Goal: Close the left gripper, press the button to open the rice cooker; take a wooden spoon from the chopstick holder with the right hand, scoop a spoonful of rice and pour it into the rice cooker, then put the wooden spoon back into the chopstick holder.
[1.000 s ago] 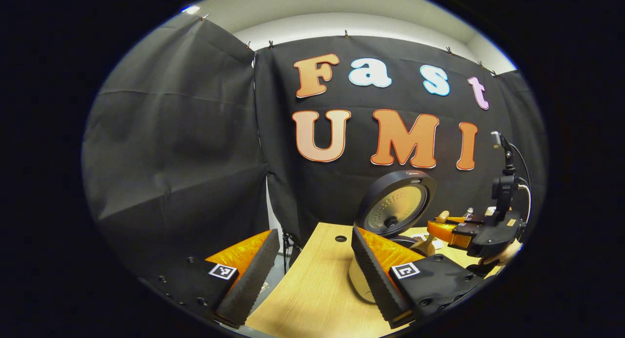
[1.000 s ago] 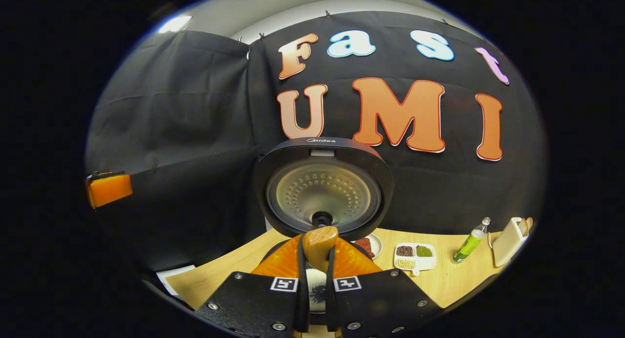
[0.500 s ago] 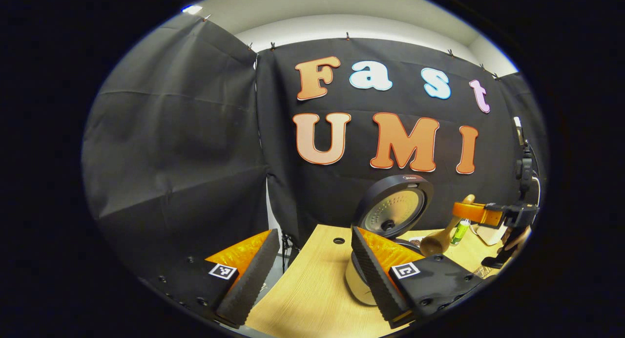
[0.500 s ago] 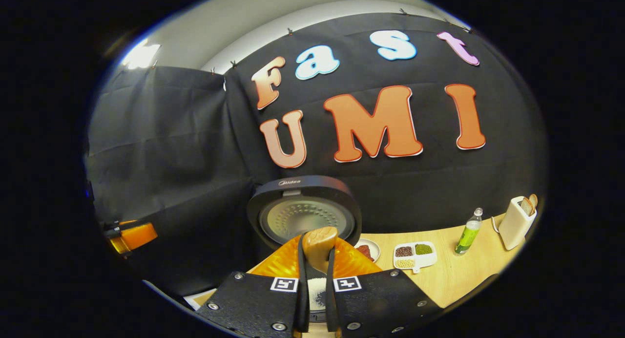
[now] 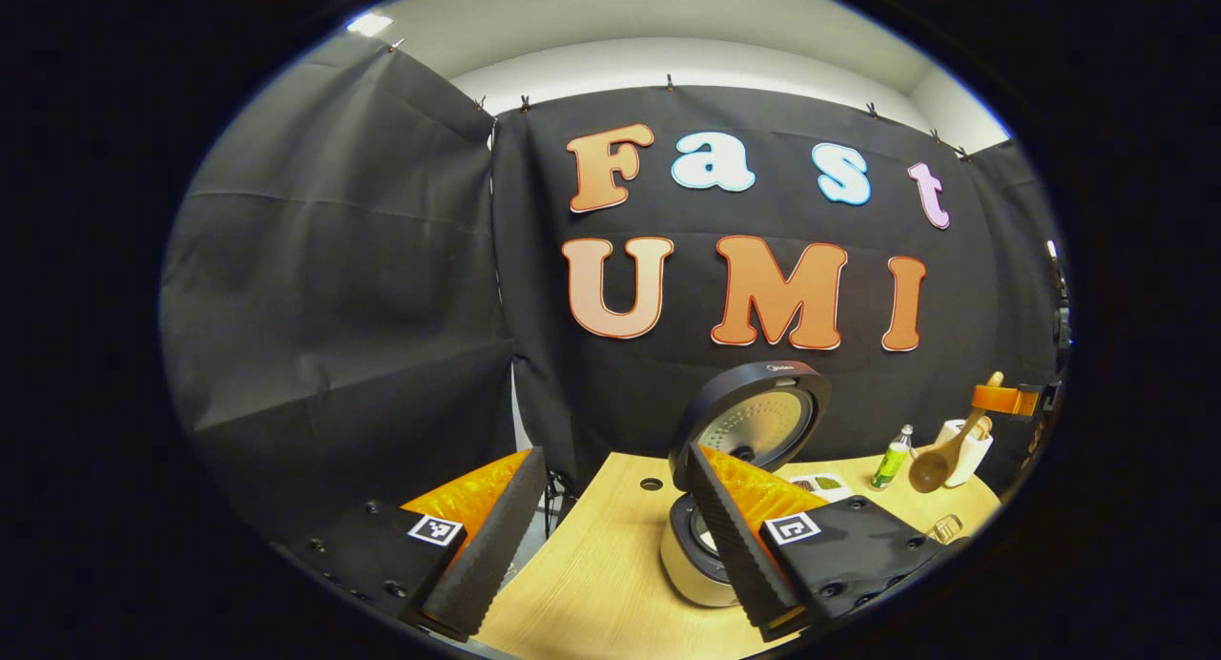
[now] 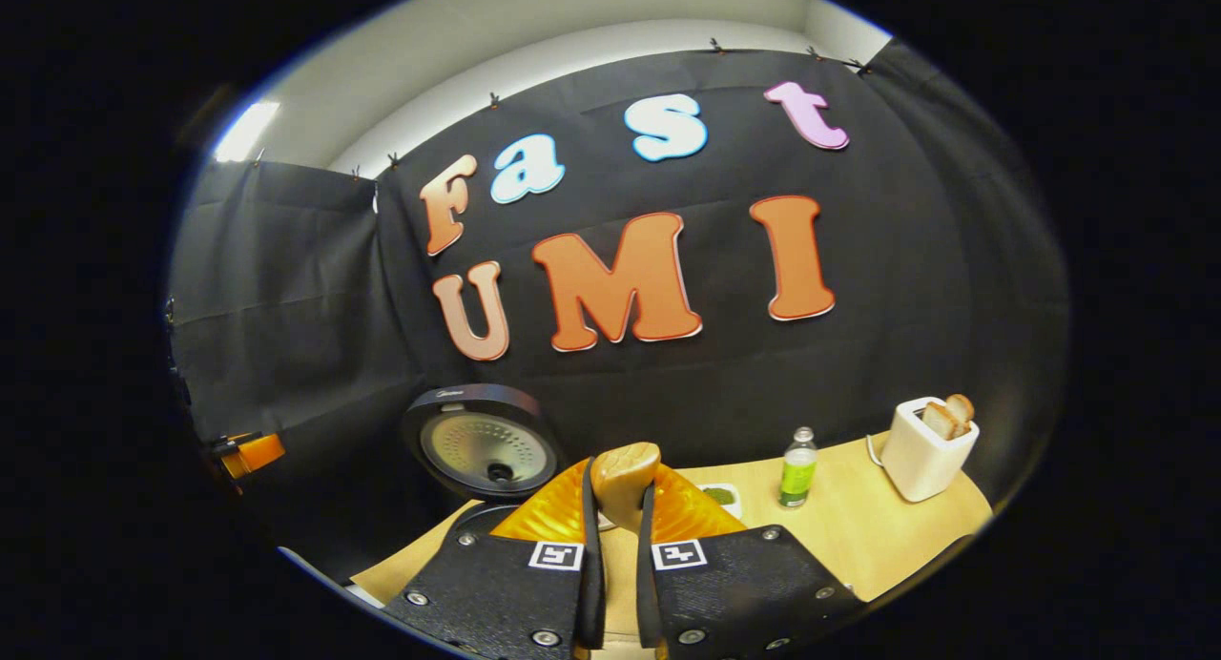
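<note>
your right hand-held gripper (image 6: pixel 618 584) is clamped on the wooden spoon (image 6: pixel 624 482), whose rounded handle end pokes up between the two fingers in the right gripper view. in the left gripper view, that same gripper sits at the far right edge, and the spoon (image 5: pixel 940 456) hangs down from it at a slant, bowl lowest, in front of the white toaster (image 5: pixel 965 448). whether the bowl carries any rice is too small to tell.

your left hand-held gripper (image 5: pixel 610 536) has its fingers spread wide apart, holding nothing, and hovers over the near left part of the surface (image 5: pixel 596 584), a pale wood top.

the rice cooker (image 5: pixel 711 546) stands on the surface with its round lid (image 5: pixel 754 422) swung fully up, showing the dimpled metal inner plate. in the left gripper view its cream body sits just behind the left gripper's right finger. in the right gripper view the raised lid (image 6: pixel 482 443) appears to the left of the clamped spoon.

further right on the surface stand a small bottle with a green label (image 6: pixel 794 469) and the toaster (image 6: pixel 923 450) with bread slices sticking out of its top. a small white dish with green contents (image 6: pixel 717 495) lies between the cooker and the bottle, partly hidden by the right gripper's finger.
</note>
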A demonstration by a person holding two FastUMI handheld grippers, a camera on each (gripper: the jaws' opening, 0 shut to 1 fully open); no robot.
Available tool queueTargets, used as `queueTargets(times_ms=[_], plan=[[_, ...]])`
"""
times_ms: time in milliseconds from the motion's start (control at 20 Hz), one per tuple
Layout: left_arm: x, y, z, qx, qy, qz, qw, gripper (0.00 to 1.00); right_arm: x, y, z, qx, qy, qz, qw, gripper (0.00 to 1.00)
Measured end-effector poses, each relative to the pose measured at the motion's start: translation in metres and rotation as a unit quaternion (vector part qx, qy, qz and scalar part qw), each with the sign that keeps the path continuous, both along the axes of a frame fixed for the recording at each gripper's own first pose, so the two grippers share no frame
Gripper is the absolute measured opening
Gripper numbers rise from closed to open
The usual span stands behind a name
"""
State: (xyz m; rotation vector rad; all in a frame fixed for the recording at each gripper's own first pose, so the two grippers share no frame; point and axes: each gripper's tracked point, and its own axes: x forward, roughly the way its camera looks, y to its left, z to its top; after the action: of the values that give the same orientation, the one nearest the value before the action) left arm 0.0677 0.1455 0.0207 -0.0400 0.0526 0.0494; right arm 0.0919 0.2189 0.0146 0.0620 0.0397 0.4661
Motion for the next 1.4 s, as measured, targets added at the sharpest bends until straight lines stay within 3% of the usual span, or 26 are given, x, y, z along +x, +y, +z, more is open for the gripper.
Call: queueTargets(times_ms=[200, 300, 650, 700, 1000, 1400], plan=[[0.001, -0.014, 0.003, -0.003, -0.005, -0.006, 1.000, 1.00, 0.001, -0.052, -0.001, 0.006, 0.002, -0.041, 0.999, 0.12], [0.002, -0.021, 0.005, -0.005, -0.007, -0.010, 1.000, 0.96, -0.002, -0.074, -0.006, 0.005, 0.007, -0.057, 0.998, 0.12], [-0.003, -0.045, 0.012, 0.015, -0.021, -0.006, 1.000, 1.00, -0.009, -0.132, -0.038, 0.013, 0.037, -0.098, 0.994, 0.12], [-0.004, -0.051, 0.014, 0.015, -0.022, -0.010, 1.000, 0.96, -0.010, -0.138, -0.043, 0.015, 0.042, -0.102, 0.994, 0.12], [-0.011, -0.072, 0.008, -0.018, -0.010, -0.027, 0.999, 1.00, -0.007, -0.156, -0.087, 0.015, 0.080, -0.107, 0.991, 0.12], [-0.028, -0.058, 0.004, -0.004, 0.003, 0.012, 1.000, 1.00, 0.013, -0.169, -0.156, 0.020, 0.138, -0.116, 0.983, 0.12]])
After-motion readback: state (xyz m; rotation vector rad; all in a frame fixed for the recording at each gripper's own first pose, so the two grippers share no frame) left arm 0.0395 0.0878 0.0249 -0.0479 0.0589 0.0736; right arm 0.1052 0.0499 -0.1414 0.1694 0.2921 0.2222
